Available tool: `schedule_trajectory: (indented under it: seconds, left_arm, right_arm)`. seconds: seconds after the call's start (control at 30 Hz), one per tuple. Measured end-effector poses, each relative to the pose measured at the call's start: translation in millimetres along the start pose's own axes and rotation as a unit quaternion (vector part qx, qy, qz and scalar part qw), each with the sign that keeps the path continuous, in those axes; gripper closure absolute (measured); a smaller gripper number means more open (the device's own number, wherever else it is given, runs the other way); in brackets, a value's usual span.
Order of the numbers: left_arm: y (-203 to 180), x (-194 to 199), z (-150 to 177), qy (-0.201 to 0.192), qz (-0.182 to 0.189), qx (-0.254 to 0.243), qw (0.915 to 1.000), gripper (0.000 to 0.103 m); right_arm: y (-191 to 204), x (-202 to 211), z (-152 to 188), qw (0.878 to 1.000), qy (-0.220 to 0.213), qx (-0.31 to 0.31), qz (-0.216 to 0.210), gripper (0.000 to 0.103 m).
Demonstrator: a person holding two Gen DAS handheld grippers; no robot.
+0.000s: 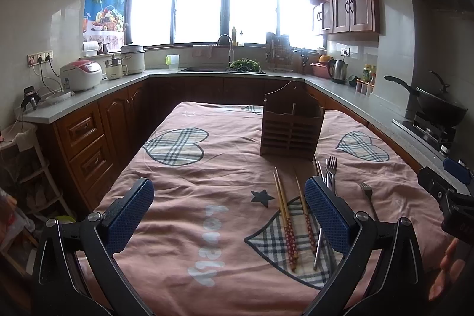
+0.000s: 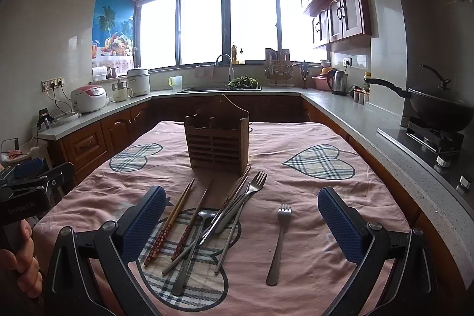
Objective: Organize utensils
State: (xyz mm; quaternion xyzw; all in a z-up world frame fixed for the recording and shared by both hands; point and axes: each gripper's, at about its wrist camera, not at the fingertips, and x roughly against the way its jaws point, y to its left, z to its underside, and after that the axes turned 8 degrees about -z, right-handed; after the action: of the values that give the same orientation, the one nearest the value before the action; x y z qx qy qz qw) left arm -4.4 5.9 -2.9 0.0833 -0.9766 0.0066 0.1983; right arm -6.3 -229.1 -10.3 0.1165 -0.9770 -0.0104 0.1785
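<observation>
In the left wrist view the left gripper [image 1: 229, 215] hangs low over the pink tablecloth [image 1: 207, 168] with its blue pads spread wide and nothing between them; its right pad [image 1: 327, 215] covers the lower part of the utensil pile, so only the chopsticks [image 1: 284, 215] with red patterned ends, the tines of a fork [image 1: 331, 163] and some metal handles show, and the spoon is hidden there. The right wrist view lays the same pile open: the chopsticks [image 2: 170, 227] fan out on the left, a spoon [image 2: 192, 245] lies bowl-up across the plaid heart, and a fork [image 2: 246, 197] crosses further chopsticks and metal handles in a tangle where single pieces are hard to separate. The right gripper [image 2: 241, 222] is also spread wide and empty, its pads on either side of the pile and the lone fork [image 2: 280, 242], which lies apart to the right on bare cloth, tines toward the holder. The wooden utensil holder [image 2: 217, 138] stands upright just behind the pile, slatted front facing the cameras; its compartments cannot be seen into from either view. In the left wrist view the right gripper [image 1: 444, 191] is cut off at the right edge beside a hand [image 1: 447, 265]. Bare cloth lies to the left of the pile and to the right of the lone fork; the table's right edge runs close to the counter [image 2: 355, 114].
</observation>
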Motion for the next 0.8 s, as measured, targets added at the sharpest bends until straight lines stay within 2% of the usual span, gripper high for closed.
schedule_trajectory:
  seconds: [0.8]
  left_arm:
    - [-4.6, 2.5, 0.9, -0.006, -0.009, -0.005, 0.9999, 0.0]
  right_arm:
    - [-1.1, 5.7, -2.5, 1.0, -0.019, -0.001, -0.006, 0.0]
